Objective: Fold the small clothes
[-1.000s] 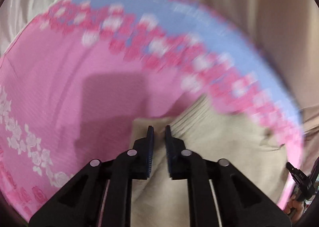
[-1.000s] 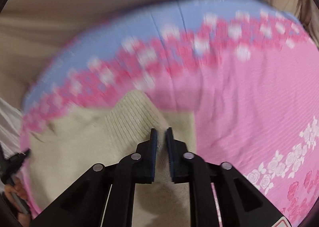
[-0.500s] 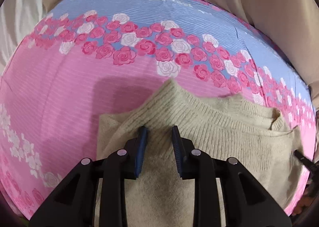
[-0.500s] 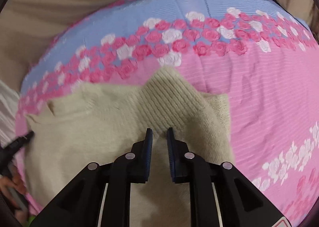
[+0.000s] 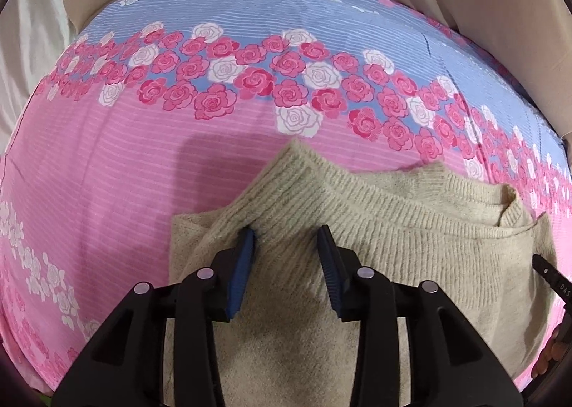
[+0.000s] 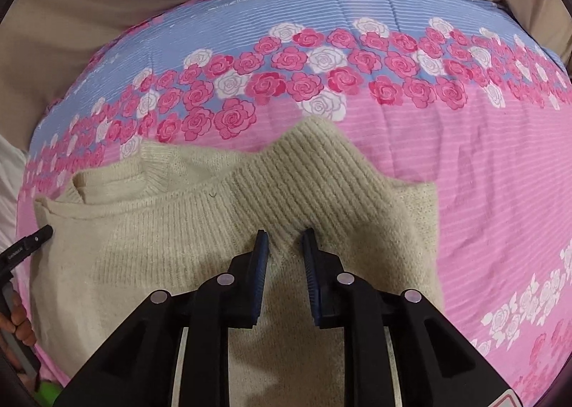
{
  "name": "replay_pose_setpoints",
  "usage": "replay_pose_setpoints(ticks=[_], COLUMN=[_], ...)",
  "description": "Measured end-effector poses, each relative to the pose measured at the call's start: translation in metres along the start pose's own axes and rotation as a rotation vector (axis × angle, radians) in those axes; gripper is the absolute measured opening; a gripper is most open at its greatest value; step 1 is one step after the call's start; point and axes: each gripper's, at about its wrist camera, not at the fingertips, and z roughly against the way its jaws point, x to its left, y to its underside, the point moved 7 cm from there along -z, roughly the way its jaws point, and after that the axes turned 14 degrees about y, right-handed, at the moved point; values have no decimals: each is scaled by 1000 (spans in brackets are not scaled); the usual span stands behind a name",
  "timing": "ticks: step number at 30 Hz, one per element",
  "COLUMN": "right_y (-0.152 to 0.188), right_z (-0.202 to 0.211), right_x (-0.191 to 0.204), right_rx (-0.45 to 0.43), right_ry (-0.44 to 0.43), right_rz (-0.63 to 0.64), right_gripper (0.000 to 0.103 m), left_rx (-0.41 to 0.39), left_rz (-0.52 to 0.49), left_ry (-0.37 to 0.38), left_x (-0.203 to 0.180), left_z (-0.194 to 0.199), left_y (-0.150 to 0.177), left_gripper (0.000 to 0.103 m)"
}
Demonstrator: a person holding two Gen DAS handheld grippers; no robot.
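The cream ribbed knit sweater (image 5: 375, 228) lies lengthwise between the hands on the rose-patterned bedspread (image 5: 107, 174), directly under the opening left gripper (image 5: 286, 242) and parted, empty right gripper (image 6: 284, 242).

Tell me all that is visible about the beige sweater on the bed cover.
The beige sweater is a small, soft, fuzzy knit with ribbed bands. It lies flat and partly folded on the pink and blue rose-printed bed cover. One ribbed end sticks up as a point toward the roses, and a collar-like opening shows at the far side. The left gripper stands over it with jaws opening; the right gripper stands over it too, jaws slightly apart.
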Motion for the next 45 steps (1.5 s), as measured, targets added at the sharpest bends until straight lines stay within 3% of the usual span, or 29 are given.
replay_pose_setpoints(ticks=[9, 13, 18, 22, 24, 27, 33, 34, 36, 38, 42, 44, 45], right_y=[-11, -12, -8, -5, -12, -18, -1, 2, -3, -17, -36, -34, -29], right_z=[-4, 24, 26, 9, 28, 40, 18, 8, 7, 5, -6, 18, 29], right_x=[3, 1, 30, 49, 59, 80, 146, 154, 161, 163, 161, 169, 177], right_rx=[-5, -39, -31, 2, -31, -56, -11, -19, -80, -85, -12, -10, -23], right_ry=[-22, -64, -91, -29, -85, -140, -162, -127, -88, -77, -95, -214, -253], right_rz=[-12, -79, 14, 104, 112, 168, 383, 427, 472, 454, 374, 352, 381], right_gripper=[18, 23, 23, 32, 36, 65, 63, 47, 35, 11, 7, 14, 23], left_rx=[24, 30, 22, 17, -7, -62, -69, -56, -27, -21, 2, -5, -13], left_rz=[-13, 21, 5, 7, 21, 46, 41, 30, 17, 13, 43, 43, 43], left_ry=[-37, -1, -22, -35, 26, 138, 198, 195, 196, 185, 179, 182, 183], left_x=[3, 7, 5, 1, -4, -13, -41, -43, -45, -42, -36, -35, -34], left_z=[-12, -11, -13, -10, 4, 27, 39, 38, 36, 34, 26, 29, 32], left_y=[-10, -13, -13, -14, -15, -11, 16, 22, 33, 42, 49, 48, 48], left_gripper=[46, 47, 48, 49, 49, 54, 55, 56, 56, 57, 57, 57, 58])
